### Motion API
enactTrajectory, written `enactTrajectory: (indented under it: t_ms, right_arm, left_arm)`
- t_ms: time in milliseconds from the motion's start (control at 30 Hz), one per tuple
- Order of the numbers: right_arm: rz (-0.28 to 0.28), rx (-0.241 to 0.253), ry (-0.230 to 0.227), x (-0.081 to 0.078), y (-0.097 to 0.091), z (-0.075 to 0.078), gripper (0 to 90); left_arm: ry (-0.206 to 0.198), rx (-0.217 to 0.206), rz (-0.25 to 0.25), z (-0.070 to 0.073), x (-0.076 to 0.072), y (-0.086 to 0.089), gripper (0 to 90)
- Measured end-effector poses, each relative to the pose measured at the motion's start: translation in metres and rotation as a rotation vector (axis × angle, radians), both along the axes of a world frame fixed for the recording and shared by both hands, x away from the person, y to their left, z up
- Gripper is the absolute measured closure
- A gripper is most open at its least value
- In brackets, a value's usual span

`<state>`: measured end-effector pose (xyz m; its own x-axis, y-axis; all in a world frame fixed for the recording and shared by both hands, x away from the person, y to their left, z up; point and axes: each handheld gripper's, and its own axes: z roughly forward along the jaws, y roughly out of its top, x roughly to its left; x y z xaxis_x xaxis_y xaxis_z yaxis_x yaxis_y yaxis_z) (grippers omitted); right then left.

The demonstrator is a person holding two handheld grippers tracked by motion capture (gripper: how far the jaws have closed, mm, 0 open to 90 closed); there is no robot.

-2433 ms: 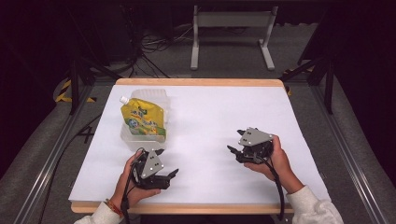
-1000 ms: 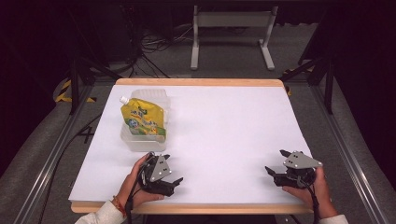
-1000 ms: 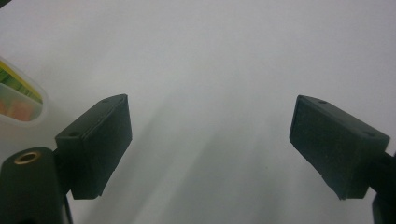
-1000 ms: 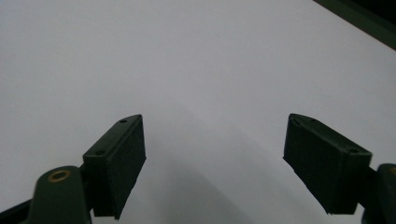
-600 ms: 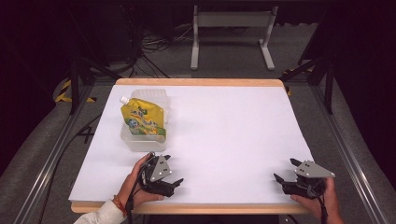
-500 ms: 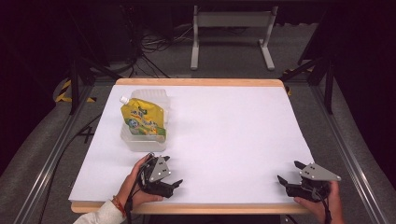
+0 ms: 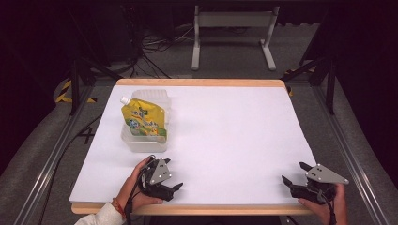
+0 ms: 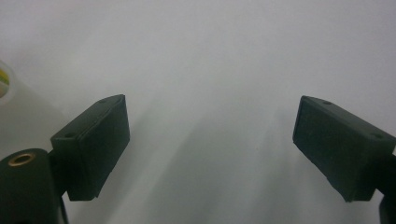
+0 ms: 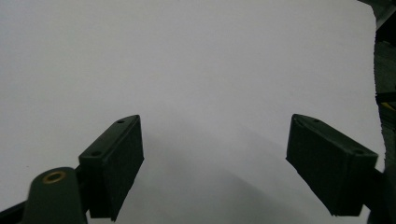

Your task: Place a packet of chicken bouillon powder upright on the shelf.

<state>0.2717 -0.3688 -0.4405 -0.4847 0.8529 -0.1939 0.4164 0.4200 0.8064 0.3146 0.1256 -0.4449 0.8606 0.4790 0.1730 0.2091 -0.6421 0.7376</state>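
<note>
A yellow spouted pouch (image 7: 143, 119) lies in a clear plastic container (image 7: 141, 143) at the table's left. My left gripper (image 7: 174, 176) rests near the front edge, just below that container, with its jaws pointing right. In the left gripper view the left gripper (image 8: 210, 140) is open over bare white table, and the container's corner (image 8: 16, 105) shows at the left. My right gripper (image 7: 294, 172) sits at the front right corner, jaws pointing left. In the right gripper view the right gripper (image 9: 215, 154) is open with nothing between its pads.
The white table (image 7: 225, 126) has a wooden rim. Its right edge (image 9: 379, 32) is close to my right gripper. Metal rails, cables and a stand's legs (image 7: 232, 33) lie on the floor around and behind the table.
The right gripper has moved from the table's middle right out to the front right corner. The left gripper shifted slightly right. The pouch and container have not moved.
</note>
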Motion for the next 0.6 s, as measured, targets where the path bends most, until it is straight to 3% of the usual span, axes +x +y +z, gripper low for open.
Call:
enactTrajectory:
  t_ms: [200,600]
  right_arm:
    - [0.003,-0.019,0.0,0.0,0.0034,-0.0008,19.4]
    - [-0.012,-0.013,-0.006,-0.0023,0.0,0.0001,19.3]
  left_arm:
    - [0.003,0.004,-0.003,-0.0004,0.0012,-0.0008,11.2]
    - [-0.001,0.005,-0.008,0.0003,0.0023,-0.0017,11.2]
